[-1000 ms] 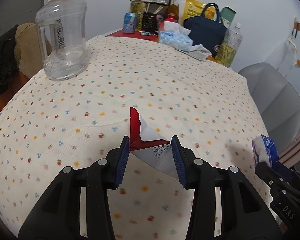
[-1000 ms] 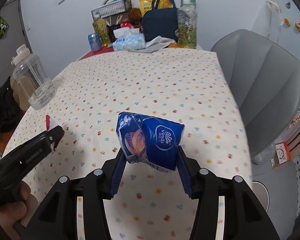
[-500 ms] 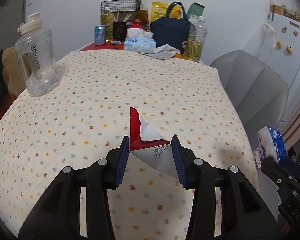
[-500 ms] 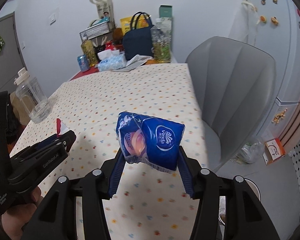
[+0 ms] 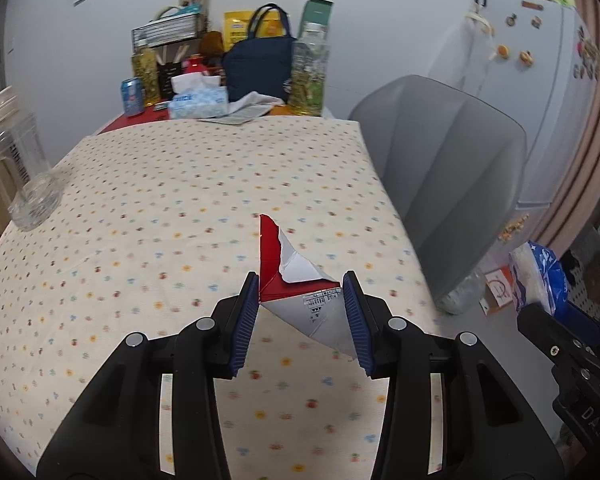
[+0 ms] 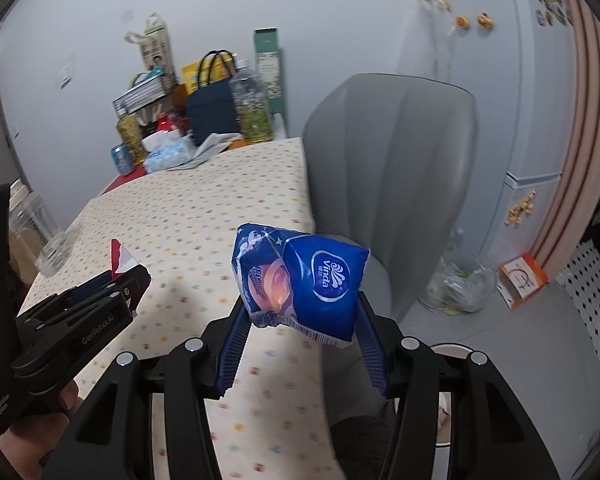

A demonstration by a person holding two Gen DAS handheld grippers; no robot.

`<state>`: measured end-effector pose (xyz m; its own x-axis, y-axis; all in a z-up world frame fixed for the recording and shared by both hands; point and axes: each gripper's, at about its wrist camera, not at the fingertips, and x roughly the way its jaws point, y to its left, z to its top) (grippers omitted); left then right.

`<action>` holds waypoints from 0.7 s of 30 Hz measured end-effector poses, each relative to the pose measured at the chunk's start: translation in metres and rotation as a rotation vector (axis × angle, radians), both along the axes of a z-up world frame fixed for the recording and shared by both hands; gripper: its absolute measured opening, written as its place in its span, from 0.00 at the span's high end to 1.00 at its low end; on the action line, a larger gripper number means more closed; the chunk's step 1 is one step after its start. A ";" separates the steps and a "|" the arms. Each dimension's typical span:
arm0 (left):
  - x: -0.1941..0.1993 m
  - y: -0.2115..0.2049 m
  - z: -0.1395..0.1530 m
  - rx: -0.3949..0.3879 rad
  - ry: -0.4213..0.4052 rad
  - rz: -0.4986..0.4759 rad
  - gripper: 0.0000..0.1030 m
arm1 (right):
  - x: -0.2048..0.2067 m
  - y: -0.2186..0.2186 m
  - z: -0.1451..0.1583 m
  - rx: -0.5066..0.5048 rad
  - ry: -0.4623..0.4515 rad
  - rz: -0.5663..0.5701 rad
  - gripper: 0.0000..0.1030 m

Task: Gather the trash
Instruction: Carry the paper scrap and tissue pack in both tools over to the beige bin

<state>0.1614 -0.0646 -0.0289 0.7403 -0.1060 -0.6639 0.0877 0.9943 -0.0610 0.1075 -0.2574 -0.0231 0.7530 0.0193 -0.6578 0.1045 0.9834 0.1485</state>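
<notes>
Two grippers tilted down — left gripper (image 5: 302,312) fingers clamp torn carton (image 5: 296,280) | right gripper (image 6: 302,330) fingers clamp tissue pack (image 6: 300,276)

Blue tissue pack (image 6: 320,280) clamped in right hand-held gripper (image 6: 300,344) beside grey chair (image 6: 392,168).

"Vinda" on blue tissue pack (image 6: 324,280), "GenRobot.AI" on left claw (image 6: 134,278)

I see a clear water jug (image 5: 18,168) near the bench's (image 5: 180,184) left edge. At the far end stand a navy bag (image 5: 258,68) and a tissue box (image 5: 198,104). A grey chair (image 5: 452,168) sits right of it.
</notes>
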 end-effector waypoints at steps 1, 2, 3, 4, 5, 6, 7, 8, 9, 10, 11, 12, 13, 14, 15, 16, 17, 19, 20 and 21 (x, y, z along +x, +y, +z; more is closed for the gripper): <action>0.001 -0.005 0.000 0.004 0.001 -0.009 0.59 | -0.001 -0.006 -0.001 0.003 0.001 -0.011 0.50; 0.001 -0.011 0.000 0.008 0.001 -0.019 0.59 | -0.002 -0.011 -0.002 0.006 0.003 -0.020 0.51; 0.001 -0.020 0.000 0.012 0.001 -0.032 0.59 | -0.003 -0.018 -0.003 0.010 0.004 -0.033 0.51; 0.001 -0.026 0.000 0.015 0.001 -0.041 0.59 | -0.004 -0.024 -0.005 0.013 0.005 -0.044 0.51; 0.002 -0.034 0.000 0.019 0.002 -0.055 0.59 | -0.006 -0.029 -0.006 0.015 0.006 -0.054 0.50; 0.001 -0.039 0.000 0.022 0.003 -0.064 0.59 | -0.007 -0.035 -0.007 0.018 0.007 -0.065 0.50; 0.002 -0.046 0.000 0.026 0.005 -0.076 0.59 | -0.008 -0.042 -0.008 0.022 0.008 -0.077 0.50; 0.001 -0.054 -0.001 0.029 0.007 -0.088 0.59 | -0.009 -0.049 -0.009 0.024 0.009 -0.088 0.50; 0.001 -0.060 -0.002 0.033 0.008 -0.097 0.59 | -0.010 -0.054 -0.011 0.026 0.010 -0.096 0.50; 0.001 -0.068 -0.002 0.037 0.009 -0.111 0.59 | -0.012 -0.060 -0.012 0.029 0.012 -0.107 0.50; 0.001 -0.074 -0.003 0.040 0.011 -0.122 0.59 | -0.013 -0.066 -0.013 0.032 0.013 -0.117 0.50; 0.001 -0.080 -0.004 0.044 0.013 -0.132 0.59 | -0.015 -0.071 -0.015 0.034 0.015 -0.126 0.50; 0.001 -0.084 -0.005 0.047 0.014 -0.139 0.59 | -0.016 -0.077 -0.017 0.038 0.017 -0.138 0.50; 0.001 -0.092 -0.006 0.051 0.017 -0.151 0.59 | -0.017 -0.082 -0.018 0.041 0.019 -0.146 0.50; 0.001 -0.097 -0.007 0.054 0.019 -0.159 0.59 | -0.018 -0.088 -0.020 0.044 0.021 -0.158 0.50; 0.001 -0.102 -0.008 0.058 0.023 -0.168 0.59 | -0.019 -0.094 -0.022 0.047 0.023 -0.168 0.50; 0.002 -0.108 -0.009 0.061 0.027 -0.178 0.59 | -0.020 -0.098 -0.023 0.049 0.025 -0.176 0.50; 0.002 -0.119 -0.012 0.066 0.033 -0.193 0.59 | -0.022 -0.109 -0.028 0.057 0.033 -0.198 0.50; 0.002 -0.124 -0.013 0.068 0.036 -0.201 0.59 | -0.023 -0.115 -0.030 0.059 0.036 -0.207 0.50; 0.002 -0.130 -0.014 0.070 0.039 -0.211 0.59 | -0.024 -0.118 -0.031 0.060 0.038 -0.215 0.50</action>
<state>0.1638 -0.1946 -0.0433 0.6800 -0.2087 -0.7029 0.2936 0.9559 0.0002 0.0837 -0.3754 -0.0543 0.7189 -0.0990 -0.6880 0.3171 0.9275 0.1980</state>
